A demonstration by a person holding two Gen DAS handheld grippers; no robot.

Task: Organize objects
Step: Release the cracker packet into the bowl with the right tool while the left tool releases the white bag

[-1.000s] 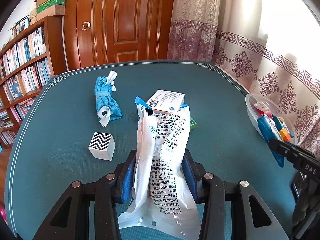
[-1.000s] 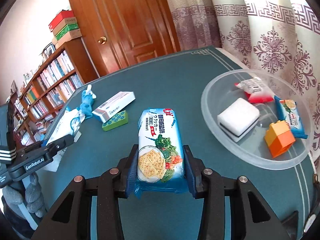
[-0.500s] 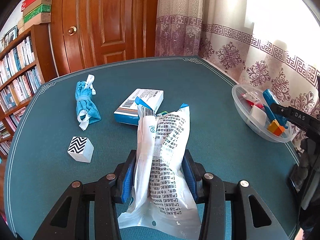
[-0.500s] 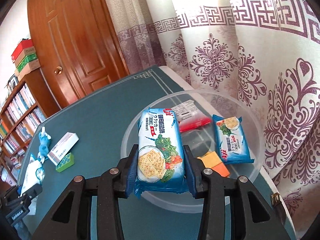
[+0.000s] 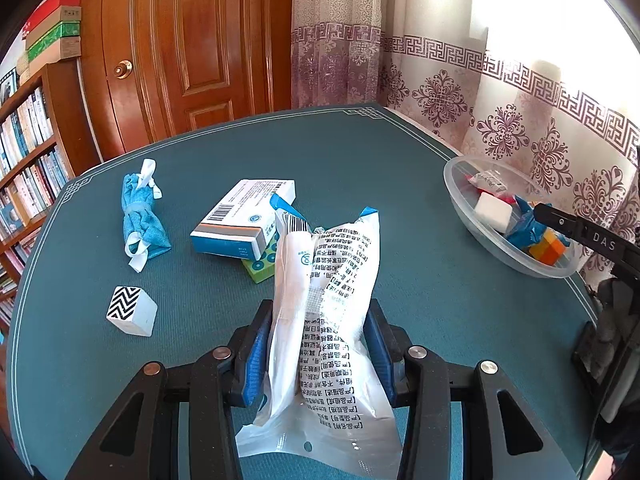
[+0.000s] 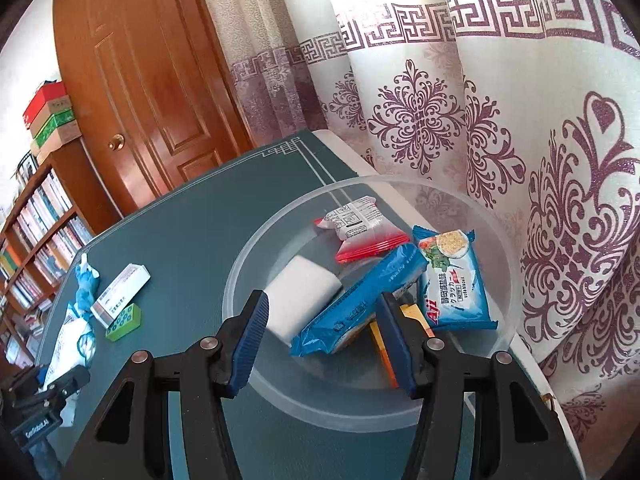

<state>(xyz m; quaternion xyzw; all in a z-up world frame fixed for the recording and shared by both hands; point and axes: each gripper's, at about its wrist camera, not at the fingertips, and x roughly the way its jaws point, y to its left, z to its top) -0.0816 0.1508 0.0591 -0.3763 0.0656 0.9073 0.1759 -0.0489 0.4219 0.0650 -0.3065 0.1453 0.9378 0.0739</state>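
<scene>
Released blue cracker packet [image 6: 360, 300], tilted in bowl [image 6: 256, 252]

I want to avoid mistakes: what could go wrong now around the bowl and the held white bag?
The just-released cracker pack lies tilted on the sponge; it may slide. The right gripper, jaws just opened, sits over the bowl and could knock its rim. The white bag in the left gripper looks floppy and might slip.

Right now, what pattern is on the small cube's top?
Black-and-white zigzag on the cube; left wrist view.

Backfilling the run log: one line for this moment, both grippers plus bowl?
left gripper: shut on white pouch | right gripper: jaws just opened, open | blue cracker pack: released into clear bowl
</scene>
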